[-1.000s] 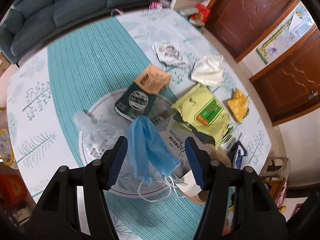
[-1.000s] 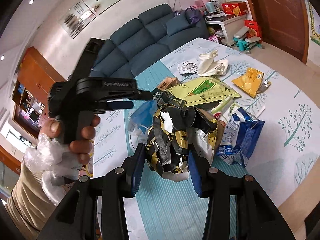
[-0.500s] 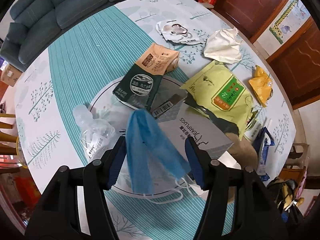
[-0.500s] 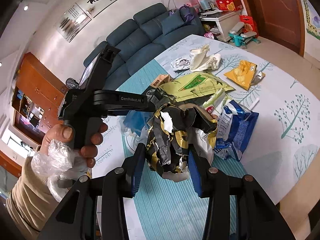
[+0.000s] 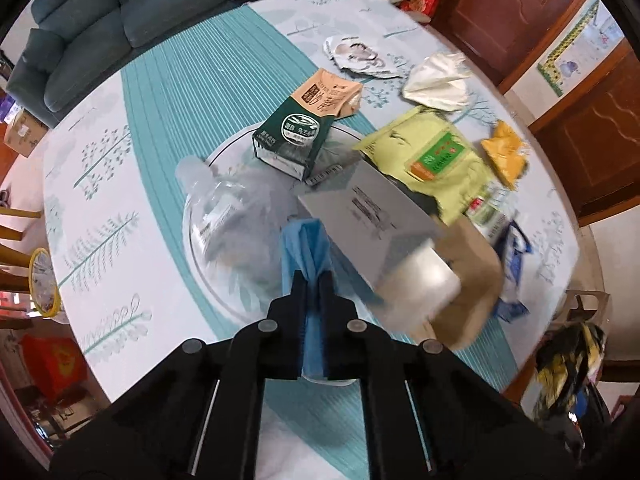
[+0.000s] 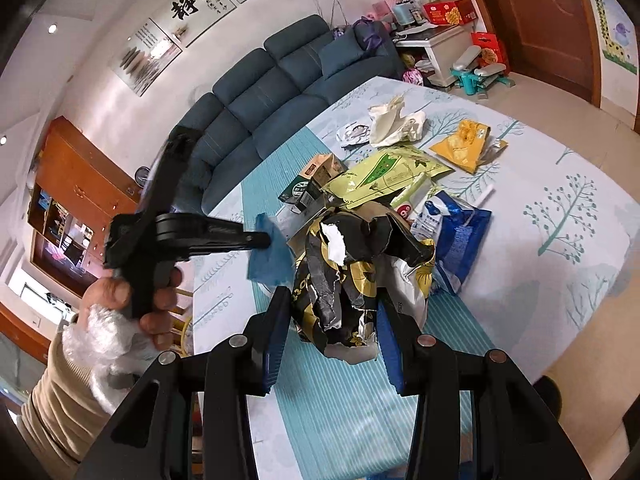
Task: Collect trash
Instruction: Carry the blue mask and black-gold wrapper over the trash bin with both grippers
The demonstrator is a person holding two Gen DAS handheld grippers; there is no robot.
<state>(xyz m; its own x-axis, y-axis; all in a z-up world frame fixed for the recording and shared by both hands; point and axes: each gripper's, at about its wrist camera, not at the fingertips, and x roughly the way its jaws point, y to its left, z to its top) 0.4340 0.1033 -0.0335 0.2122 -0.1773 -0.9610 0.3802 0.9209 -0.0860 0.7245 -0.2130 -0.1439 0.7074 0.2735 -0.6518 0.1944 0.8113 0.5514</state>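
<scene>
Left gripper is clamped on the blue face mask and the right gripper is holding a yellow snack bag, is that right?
Not quite. In the right wrist view the right gripper holds a crumpled black and gold wrapper, not a yellow bag. The left gripper is indeed shut on the blue face mask.

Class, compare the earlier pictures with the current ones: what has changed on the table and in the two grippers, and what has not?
The left gripper has just closed its fingers on the blue face mask, which earlier lay loose between them. The right gripper holds the black-and-gold wrapper as before. The green carton, yellow-green bag and other litter lie unchanged.
</scene>
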